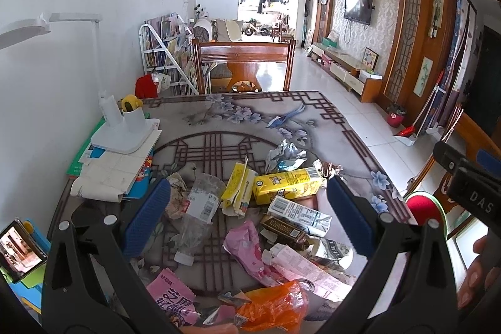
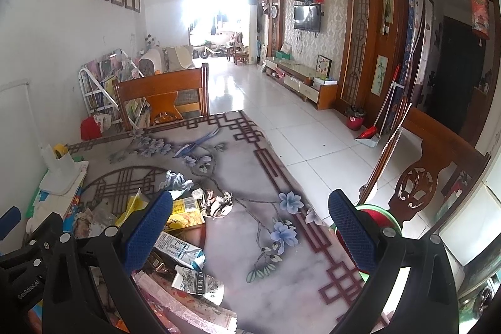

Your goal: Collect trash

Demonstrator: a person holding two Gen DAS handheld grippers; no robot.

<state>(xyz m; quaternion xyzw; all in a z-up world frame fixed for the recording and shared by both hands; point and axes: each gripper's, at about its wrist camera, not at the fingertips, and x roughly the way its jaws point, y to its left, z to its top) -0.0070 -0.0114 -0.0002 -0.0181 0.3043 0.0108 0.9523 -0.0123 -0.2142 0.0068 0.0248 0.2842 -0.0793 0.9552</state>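
A pile of trash lies on the patterned table [image 1: 250, 115]: a yellow drink carton [image 1: 286, 185], a crushed clear plastic bottle [image 1: 198, 208], a white carton [image 1: 297, 213], a pink wrapper [image 1: 247, 249], an orange bag [image 1: 275, 307] and crumpled foil [image 1: 283, 154]. My left gripper [image 1: 249, 213] hangs open above the pile, nothing between its blue pads. My right gripper [image 2: 250, 235] is open over the bare table to the right of the pile, also empty. The yellow carton [image 2: 184, 213] and crumpled paper [image 2: 217, 204] show beyond its left finger. The right gripper's body shows at the right edge of the left wrist view.
A white lamp base [image 1: 125, 136] stands on stacked books [image 1: 109, 174] at the table's left. A phone [image 1: 20, 249] is propped at the near left. Wooden chairs stand at the far end [image 1: 242, 64] and right side [image 2: 419, 177]. A red-and-green bin [image 2: 375, 218] sits off the table's right edge.
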